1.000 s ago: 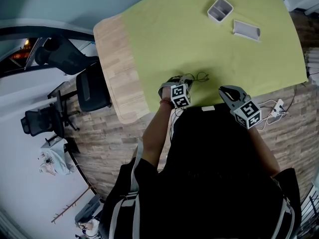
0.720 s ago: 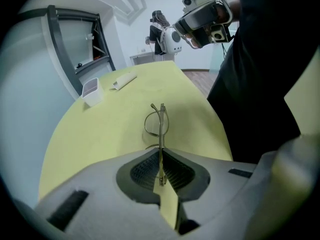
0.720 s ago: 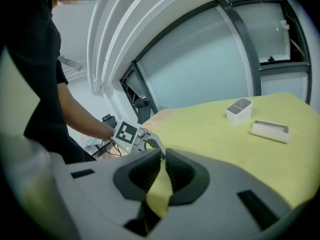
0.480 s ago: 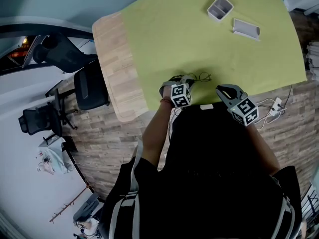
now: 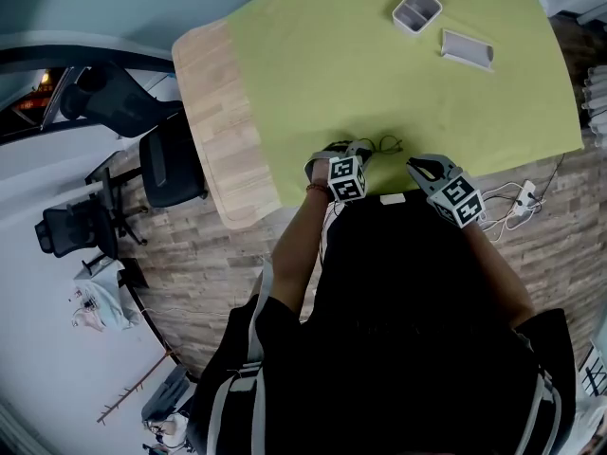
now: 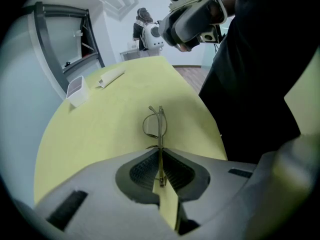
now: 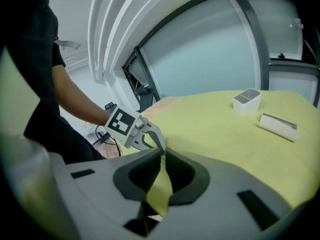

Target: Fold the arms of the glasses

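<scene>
Holding the glasses [image 6: 160, 126] by one arm in the left gripper [image 6: 160, 153], jaws pinched together on the thin wire. Seen along those jaws: arm running straight out from the pinch, frame front beyond it at mid-frame, edge-on and upright, one round lens showing to its left, all against the mat [image 6: 100, 134]. Cannot tell whether resting on it.

In the head view, lower centre: left gripper [image 5: 365, 151] at the near edge of the mat [image 5: 379, 74], glasses [image 5: 384, 144] just past its tip as a small dark squiggle, too small there to tell more. Right gripper [image 5: 415, 165] just to the right, near the glasses but apart from them.

In its own view: right gripper [image 7: 163, 152] with tips closed against each other, nothing between them, only mat colour through the gap lower down. Left gripper [image 7: 134, 129] just beyond, left of centre.

Far across the mat, upper right of the head view: tray [image 5: 417, 11] and, near it, a white box [image 5: 467, 49], well apart from both grippers. Bare wood of the table [image 5: 213, 121] along the mat's left side.
</scene>
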`<control>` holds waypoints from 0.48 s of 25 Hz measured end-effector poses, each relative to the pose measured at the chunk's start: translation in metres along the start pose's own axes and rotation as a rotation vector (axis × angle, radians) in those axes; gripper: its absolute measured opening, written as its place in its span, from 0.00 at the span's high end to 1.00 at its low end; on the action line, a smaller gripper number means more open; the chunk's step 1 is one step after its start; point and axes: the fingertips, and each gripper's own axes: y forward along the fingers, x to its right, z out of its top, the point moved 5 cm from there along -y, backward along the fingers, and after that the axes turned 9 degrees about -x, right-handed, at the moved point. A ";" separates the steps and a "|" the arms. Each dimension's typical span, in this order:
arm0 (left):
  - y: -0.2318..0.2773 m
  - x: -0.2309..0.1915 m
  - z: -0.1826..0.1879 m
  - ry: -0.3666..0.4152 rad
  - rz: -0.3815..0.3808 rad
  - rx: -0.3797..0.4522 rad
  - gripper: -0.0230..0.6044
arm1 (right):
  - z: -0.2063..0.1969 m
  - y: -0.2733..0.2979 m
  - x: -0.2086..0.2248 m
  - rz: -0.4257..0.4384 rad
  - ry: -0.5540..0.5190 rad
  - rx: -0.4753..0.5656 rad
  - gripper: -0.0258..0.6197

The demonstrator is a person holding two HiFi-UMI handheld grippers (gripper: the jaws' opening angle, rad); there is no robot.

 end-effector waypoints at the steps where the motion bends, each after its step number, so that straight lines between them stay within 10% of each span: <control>1: 0.001 0.001 0.001 0.002 -0.004 0.000 0.93 | -0.003 0.007 0.002 0.001 -0.014 -0.025 0.89; 12: 0.002 0.007 0.000 -0.001 -0.012 0.012 0.93 | -0.031 0.079 0.025 -0.049 -0.345 -0.377 0.89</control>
